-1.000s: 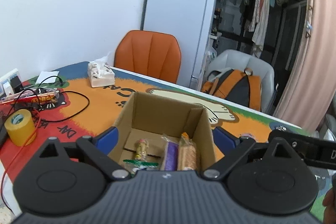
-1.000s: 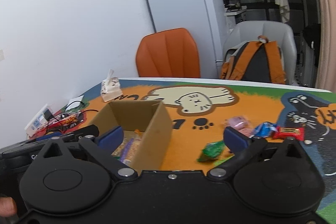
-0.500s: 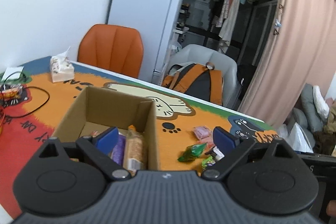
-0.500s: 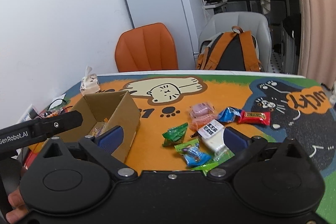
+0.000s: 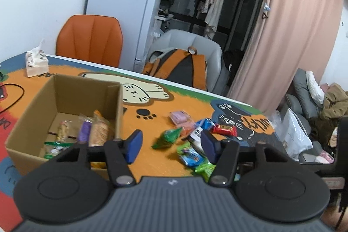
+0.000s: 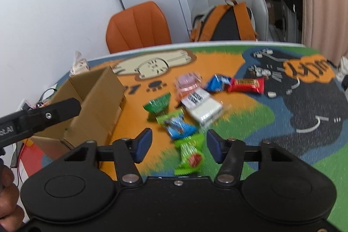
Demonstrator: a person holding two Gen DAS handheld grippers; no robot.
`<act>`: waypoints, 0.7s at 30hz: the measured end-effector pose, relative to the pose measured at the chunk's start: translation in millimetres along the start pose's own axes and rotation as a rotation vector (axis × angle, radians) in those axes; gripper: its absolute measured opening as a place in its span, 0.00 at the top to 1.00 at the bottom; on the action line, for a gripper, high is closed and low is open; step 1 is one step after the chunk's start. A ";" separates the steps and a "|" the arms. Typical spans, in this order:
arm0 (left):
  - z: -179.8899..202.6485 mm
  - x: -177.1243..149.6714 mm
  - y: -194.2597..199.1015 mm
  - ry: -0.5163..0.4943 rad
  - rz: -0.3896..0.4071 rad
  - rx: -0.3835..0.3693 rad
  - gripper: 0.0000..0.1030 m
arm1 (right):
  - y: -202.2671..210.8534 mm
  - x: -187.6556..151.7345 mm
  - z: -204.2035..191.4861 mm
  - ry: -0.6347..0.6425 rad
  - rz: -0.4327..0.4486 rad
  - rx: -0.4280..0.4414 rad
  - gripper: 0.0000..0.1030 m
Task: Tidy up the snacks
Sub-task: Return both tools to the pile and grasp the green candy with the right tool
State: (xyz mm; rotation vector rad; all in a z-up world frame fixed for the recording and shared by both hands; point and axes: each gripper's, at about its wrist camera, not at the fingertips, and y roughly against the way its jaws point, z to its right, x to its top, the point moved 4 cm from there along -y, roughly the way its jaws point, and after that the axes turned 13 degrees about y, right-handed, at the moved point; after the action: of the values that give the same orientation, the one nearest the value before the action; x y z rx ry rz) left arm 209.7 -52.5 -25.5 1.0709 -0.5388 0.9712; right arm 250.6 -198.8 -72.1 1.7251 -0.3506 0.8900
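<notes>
An open cardboard box holding several wrapped snacks stands at the left of the cat-print table mat. Loose snacks lie to its right: a green packet, a pink one, a blue one and a red bar. My left gripper hovers over this pile, jaws closing, its pads touching nothing. My right gripper is low over a lime-green packet that lies between its fingers, jaws closing, pads clear of it. A blue-green packet and a white pack lie just beyond.
A tissue pack and a black cable are at the far left of the table. An orange chair and a grey chair with an orange backpack stand behind the far edge. A person's hand shows at the lower left.
Both views have swung from the box to the snack pile on its right and dipped lower. Both grippers' jaws have narrowed from wide open to about half.
</notes>
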 end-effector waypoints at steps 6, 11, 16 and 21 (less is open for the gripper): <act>7.3 -9.4 -10.1 -0.018 -0.024 -0.011 0.46 | -13.5 -10.6 5.4 -0.009 -0.036 -0.002 0.48; 12.3 -17.8 -22.0 -0.029 -0.054 -0.017 0.46 | -28.4 -17.3 6.6 -0.005 -0.064 0.001 0.48; 13.6 -25.5 -37.9 -0.036 -0.078 -0.007 0.45 | -46.8 -24.1 9.2 -0.015 -0.105 0.021 0.69; 14.0 -30.6 -52.9 -0.040 -0.097 -0.003 0.45 | -49.8 -28.1 15.2 -0.024 -0.097 0.022 0.72</act>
State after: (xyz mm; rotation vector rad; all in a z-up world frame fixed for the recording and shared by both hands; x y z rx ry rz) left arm 241.3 -85.0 -68.9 1.1058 -0.5155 0.8652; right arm 269.1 -201.1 -128.3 1.7592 -0.2711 0.8057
